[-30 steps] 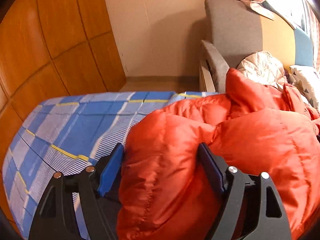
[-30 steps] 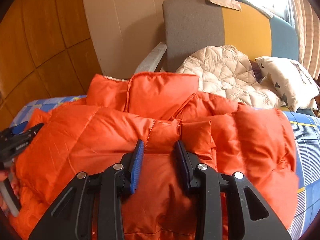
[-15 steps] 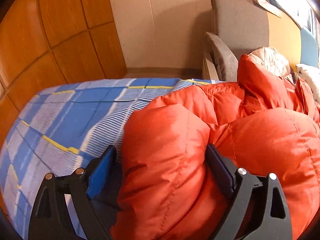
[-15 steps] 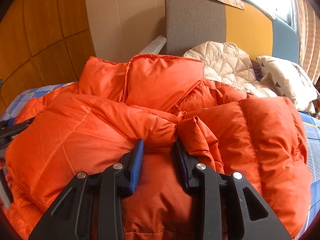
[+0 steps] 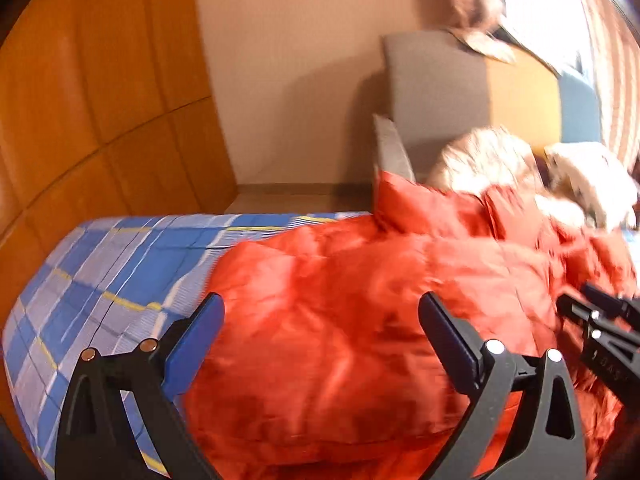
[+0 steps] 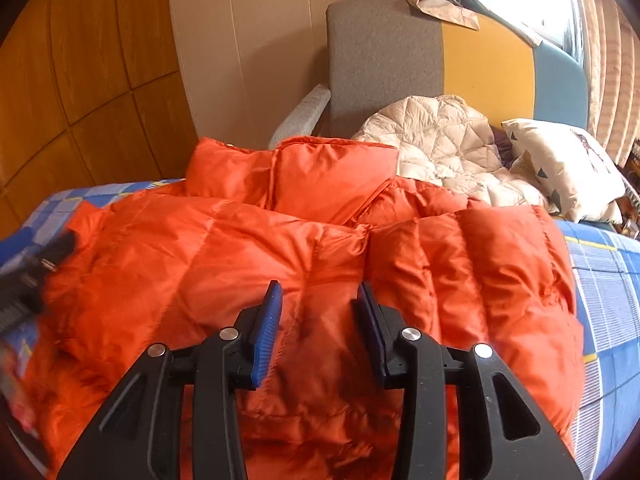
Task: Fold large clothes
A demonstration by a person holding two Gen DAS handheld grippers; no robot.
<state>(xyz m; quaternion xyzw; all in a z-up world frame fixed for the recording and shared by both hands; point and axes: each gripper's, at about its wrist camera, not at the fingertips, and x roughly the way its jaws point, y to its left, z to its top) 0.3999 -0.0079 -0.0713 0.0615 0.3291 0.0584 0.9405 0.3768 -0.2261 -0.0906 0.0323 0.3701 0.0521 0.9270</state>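
while the orange down jacket (image 6: 304, 264) lies puffed across the blue plaid bed cover (image 5: 100, 276), both tools sit at its near edge, and the step in hand looks like letting go after laying a fold and settling it flat. the left tool (image 5: 320, 340) has its jaws spread wide, having just been opening; a thick roll of the jacket's side bulges between them, but the pads no longer seem to bite — the view is blurred, so a light touch cannot be ruled out. the right tool (image 6: 318, 328) stands partly apart over a quilted seam near the jacket's middle, its jaws having just been opening a little; the fabric between its blue pads looks flat and relaxed rather than pinched, so it reads as released.

to do this well, each tool should draw straight back along its own line, so no pad drags the slippery shell and undoes the fold. down filling springs up, so a press along the crease would help before the next fold. the collar (image 6: 320, 176) stands up at the far side, toward the armchair (image 6: 384, 64) with its cream quilted jacket (image 6: 440, 140) — it wants tucking flat too.
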